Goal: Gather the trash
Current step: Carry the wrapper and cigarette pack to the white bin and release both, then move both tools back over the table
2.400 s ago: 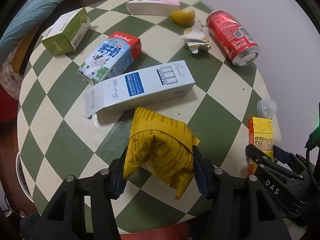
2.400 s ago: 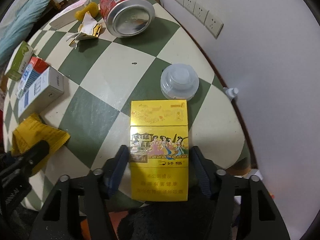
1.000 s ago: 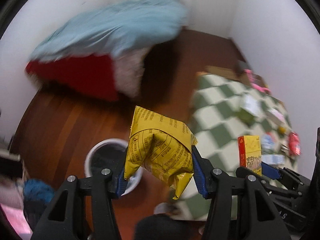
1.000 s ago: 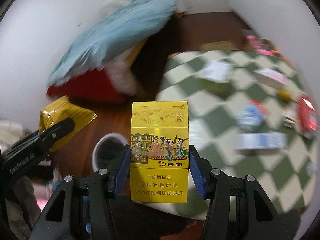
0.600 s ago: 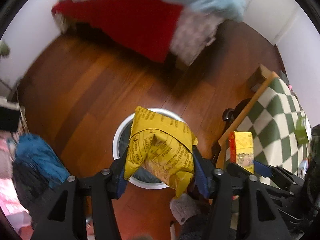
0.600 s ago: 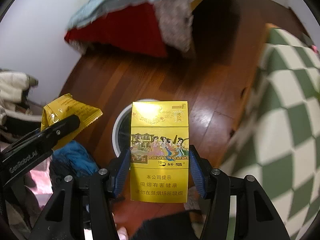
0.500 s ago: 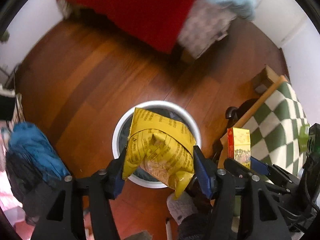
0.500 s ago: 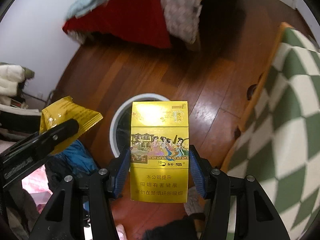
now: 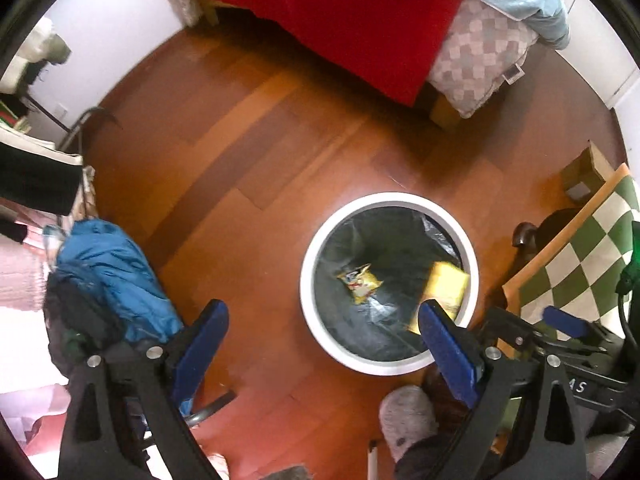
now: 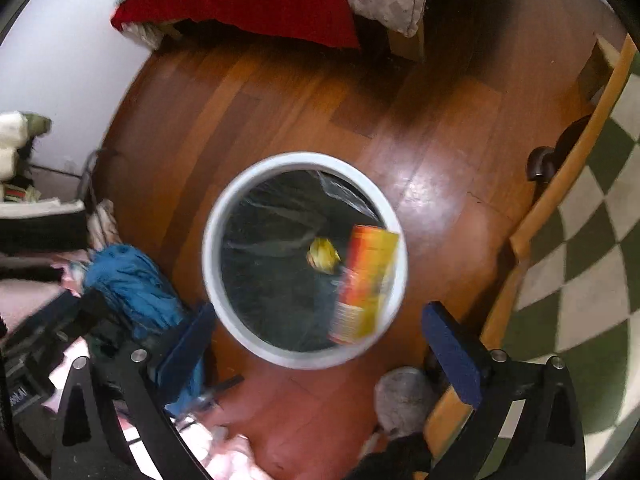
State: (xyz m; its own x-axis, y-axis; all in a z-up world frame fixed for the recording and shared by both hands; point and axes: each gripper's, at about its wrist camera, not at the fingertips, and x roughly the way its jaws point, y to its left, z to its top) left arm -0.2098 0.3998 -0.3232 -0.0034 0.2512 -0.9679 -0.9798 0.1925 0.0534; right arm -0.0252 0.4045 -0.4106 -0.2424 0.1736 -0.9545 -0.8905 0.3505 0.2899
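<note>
A white-rimmed bin (image 9: 308, 280) with a black liner stands on the wooden floor below both grippers. The crumpled yellow wrapper (image 9: 360, 280) lies at its bottom. The yellow cigarette box (image 9: 446, 290) is dropping in at the bin's right side. My left gripper (image 9: 326, 340) hangs over the bin's near left edge, its jaws opening with nothing between them. In the right wrist view the bin (image 10: 210, 256) is centred, the box (image 10: 366, 280) is a falling blur and the wrapper (image 10: 322, 256) lies inside. My right gripper (image 10: 320, 344) is opening too, its jaws empty.
The green-and-white checked table (image 9: 580, 264) with a wooden edge stands right of the bin. A blue garment (image 9: 112, 280) is heaped on the floor to the left. A bed with a red cover (image 9: 340, 12) lies beyond. A grey slipper (image 9: 406, 416) is near the bin.
Both grippers came lower over the bin and opened wide. The yellow wrapper left the left jaws and the cigarette box left the right jaws; both are now in the bin.
</note>
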